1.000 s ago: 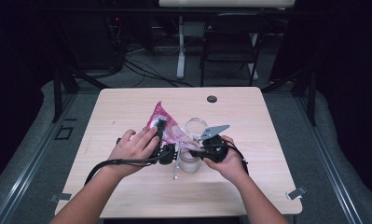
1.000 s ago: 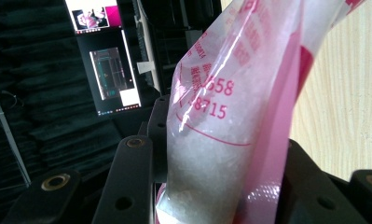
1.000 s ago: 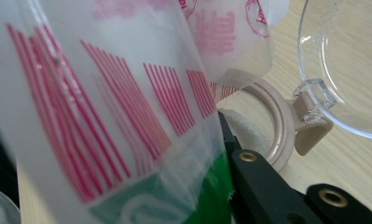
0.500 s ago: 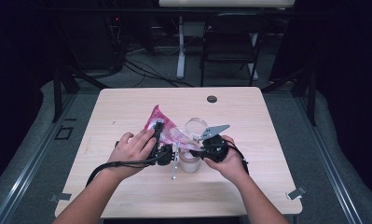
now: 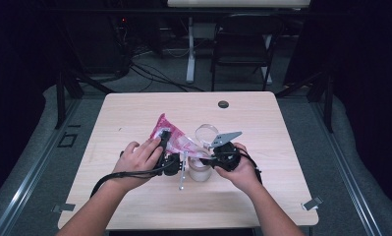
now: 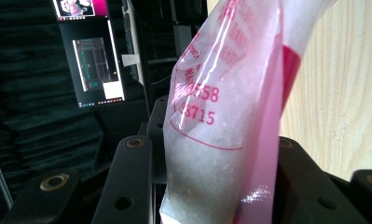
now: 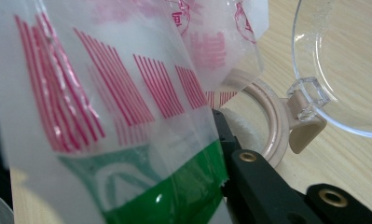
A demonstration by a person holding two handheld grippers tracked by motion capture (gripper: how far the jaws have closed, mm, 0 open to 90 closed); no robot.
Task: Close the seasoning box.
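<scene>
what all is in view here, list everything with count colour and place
table: 1, light wood, centre
bag: 1, pink and clear with white grains, tilted over the jar, held by both claws
jar: 1, beige rim, clear hinged lid open, table middle
spoon: 1, metal, beside the jar
grommet: 1, dark, far table edge
chair: 1, black, behind table
left claw: 1, black, shut on bag
right claw: 1, black, at the bag's printed end
hands: 2, bottom
</scene>
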